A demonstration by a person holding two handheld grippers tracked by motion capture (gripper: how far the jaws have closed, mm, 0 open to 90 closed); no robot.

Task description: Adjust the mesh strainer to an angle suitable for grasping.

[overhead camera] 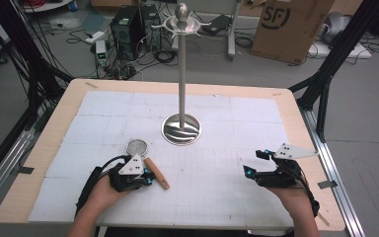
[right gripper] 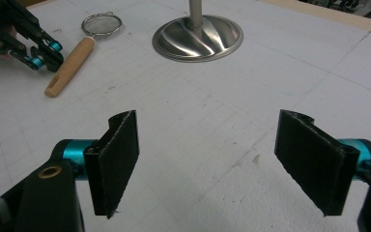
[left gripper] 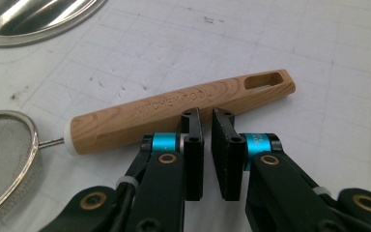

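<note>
Left gripper (left gripper: 207, 116) nearly closed, empty, beside wooden strainer handle (left gripper: 178, 108); mesh bowl (left gripper: 2, 154) cropped. Right gripper (right gripper: 212, 159) wide open, apparently empty.

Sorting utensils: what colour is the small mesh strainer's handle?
Light brown wood grain handle, white collar; clearest in left gripper view.

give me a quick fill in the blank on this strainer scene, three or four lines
1. The strainer's handle is made of ____.
2. The jaws of the right hand-held gripper stand wide ____.
3. The left hand-held gripper has its nearly closed jaws just in front of the strainer's ____.
4. The tall metal stand rises from a round ____ on the table.

Missing words: wood; open; handle; base
</note>
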